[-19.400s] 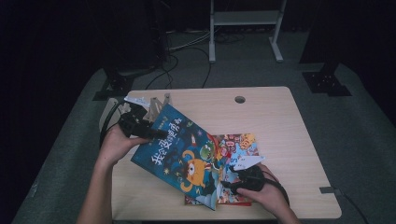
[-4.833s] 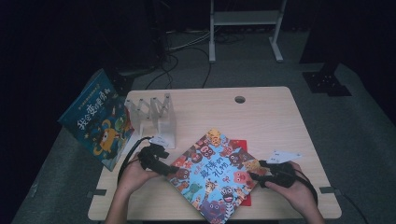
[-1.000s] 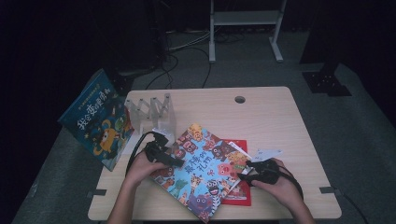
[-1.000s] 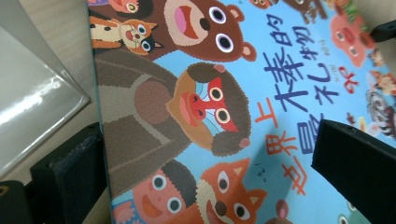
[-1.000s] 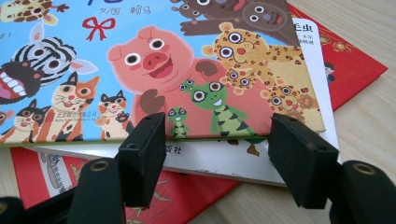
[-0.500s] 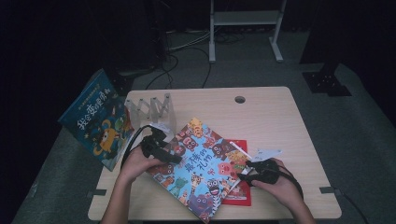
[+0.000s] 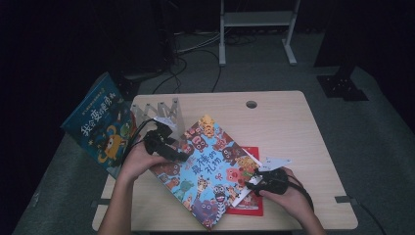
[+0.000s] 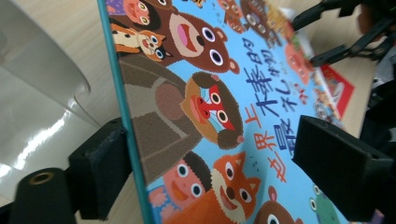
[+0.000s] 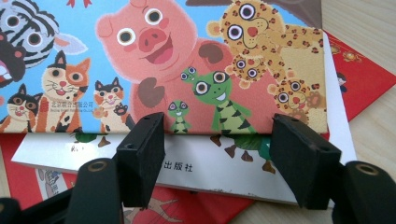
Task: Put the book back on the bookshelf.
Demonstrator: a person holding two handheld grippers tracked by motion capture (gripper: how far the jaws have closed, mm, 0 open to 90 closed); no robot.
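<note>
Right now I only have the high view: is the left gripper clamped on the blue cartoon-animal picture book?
Observer: No. In the left gripper view the blue cartoon-animal picture book has its teal edge between the left gripper jaws, which have just been closing; the far pad stands off the cover.
Operator: What's behind that edge?
Observer: A clear plastic rack divider.
Operator: And at the right gripper?
Observer: By the right gripper, a white inner page shows below the cover, over a flat red book.
</note>
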